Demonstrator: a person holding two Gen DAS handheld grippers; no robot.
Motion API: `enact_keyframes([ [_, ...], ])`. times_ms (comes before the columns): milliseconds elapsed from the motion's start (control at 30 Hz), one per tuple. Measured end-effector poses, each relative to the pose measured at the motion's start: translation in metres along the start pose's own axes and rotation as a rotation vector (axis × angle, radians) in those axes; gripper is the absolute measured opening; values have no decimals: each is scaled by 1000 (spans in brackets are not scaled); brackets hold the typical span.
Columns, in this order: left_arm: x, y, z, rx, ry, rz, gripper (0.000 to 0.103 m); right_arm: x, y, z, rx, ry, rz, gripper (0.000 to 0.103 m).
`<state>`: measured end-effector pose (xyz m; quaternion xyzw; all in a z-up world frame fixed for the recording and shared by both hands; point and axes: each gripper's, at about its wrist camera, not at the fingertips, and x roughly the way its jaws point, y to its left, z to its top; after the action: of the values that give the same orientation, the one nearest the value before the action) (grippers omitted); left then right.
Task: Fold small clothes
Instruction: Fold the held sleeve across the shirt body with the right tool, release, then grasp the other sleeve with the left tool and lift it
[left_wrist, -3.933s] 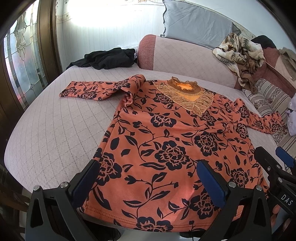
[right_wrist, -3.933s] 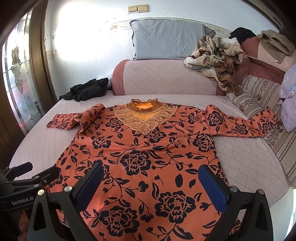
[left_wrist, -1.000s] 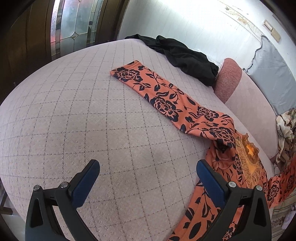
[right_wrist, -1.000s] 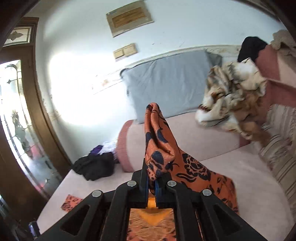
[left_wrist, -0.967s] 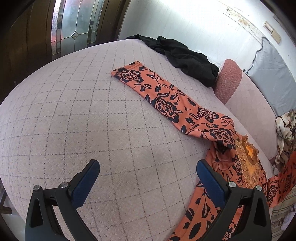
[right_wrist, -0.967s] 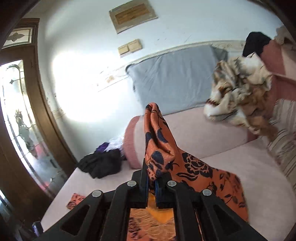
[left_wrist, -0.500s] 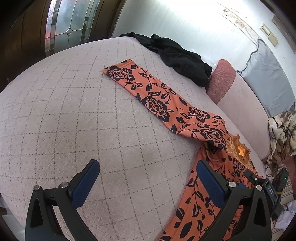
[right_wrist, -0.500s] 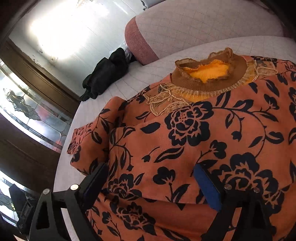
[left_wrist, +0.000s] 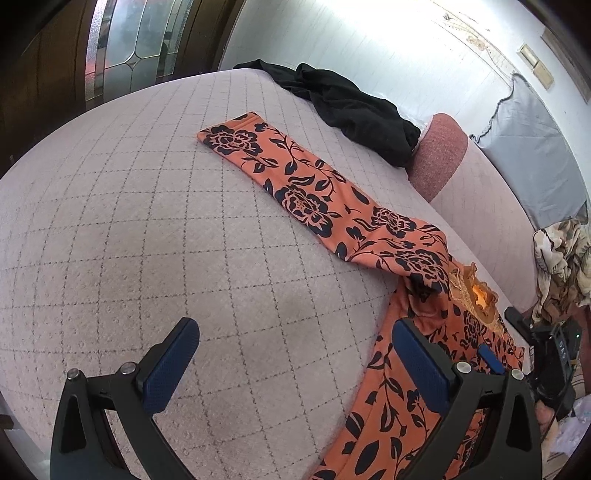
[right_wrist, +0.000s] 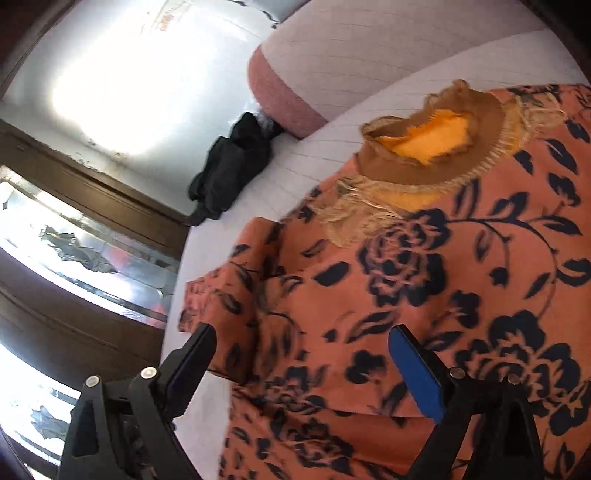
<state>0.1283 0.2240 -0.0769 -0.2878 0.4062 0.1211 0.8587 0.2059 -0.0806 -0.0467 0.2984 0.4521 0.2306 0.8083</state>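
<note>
An orange top with black flowers (right_wrist: 424, 280) lies on the pale quilted bed (left_wrist: 147, 221). Its left sleeve (left_wrist: 295, 188) stretches flat across the bed toward the window. Its brown lace collar (right_wrist: 432, 147) points at the sofa back. My left gripper (left_wrist: 295, 365) is open and empty, low over bare bed beside the sleeve and the top's left edge. My right gripper (right_wrist: 303, 365) is open and empty, close above the top's left shoulder, where a fold of fabric lies across the body. The right gripper also shows at the right edge of the left wrist view (left_wrist: 543, 354).
A black garment (left_wrist: 354, 107) lies bunched at the bed's far side by the pink sofa arm (left_wrist: 439, 155). A grey cushion (left_wrist: 532, 158) leans on the wall. Patterned cloth (left_wrist: 565, 258) is heaped at the right. A stained-glass door (left_wrist: 125, 44) stands beyond the bed's left edge.
My right gripper let go of the sleeve it held raised, opened, and came down low over the top's left shoulder. My left gripper stayed open and shifted slightly beside the left sleeve.
</note>
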Motion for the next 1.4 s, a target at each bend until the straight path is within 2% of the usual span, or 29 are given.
enact_keyframes([
  [100, 2, -3, 1, 10, 6, -14, 103, 17, 18, 5, -41, 17, 53, 97],
  [133, 2, -3, 1, 11, 5, -16, 103, 31, 12, 3, -36, 61, 27, 97],
  [167, 1, -2, 1, 4, 3, -20, 103, 51, 1, -4, -16, 132, -42, 96],
  [200, 0, 1, 2, -8, 3, -27, 103, 53, -4, -10, -23, 111, -33, 95],
  [233, -1, 5, 3, -21, 2, -35, 103, 45, 2, -12, -58, 73, -23, 95],
  [333, 0, 14, 5, -75, 12, -69, 103, 24, 22, -27, -188, 38, -101, 95],
  [433, 1, 19, 5, -107, 28, -107, 103, -16, 33, -51, -302, -30, -140, 95],
  [533, 3, 22, 8, -123, 64, -161, 103, -61, 31, -77, -350, -98, -183, 95],
  [600, 0, 23, 17, -123, 45, -171, 103, -94, 30, -91, -378, -152, -215, 95],
  [667, -2, 20, 40, -60, 5, -124, 103, -117, 28, -104, -371, -194, -218, 95],
  [767, 8, 22, 85, -29, -53, -49, 103, -142, 35, -123, -378, -265, -191, 95],
  [867, 41, 29, 126, -28, -40, 20, 103, -149, 44, -135, -425, -311, -178, 95],
  [967, 79, 41, 151, -66, -19, 87, 103, -136, 43, -136, -481, -291, -190, 95],
  [1100, 122, 62, 167, -160, 26, 120, 99, -121, 18, -134, -434, -226, -204, 95],
  [1167, 124, 68, 173, -192, -25, 128, 99, -119, 7, -131, -411, -216, -218, 95],
  [1267, 128, 70, 178, -210, -46, 150, 98, -118, -5, -125, -364, -219, -212, 95],
  [1333, 131, 70, 182, -195, -57, 219, 71, -117, -9, -122, -352, -214, -211, 95],
  [1367, 135, 70, 185, -181, -49, 280, 43, -115, -10, -122, -351, -208, -210, 95],
  [1400, 137, 72, 187, -175, -44, 327, 24, -114, -10, -123, -351, -203, -209, 95],
])
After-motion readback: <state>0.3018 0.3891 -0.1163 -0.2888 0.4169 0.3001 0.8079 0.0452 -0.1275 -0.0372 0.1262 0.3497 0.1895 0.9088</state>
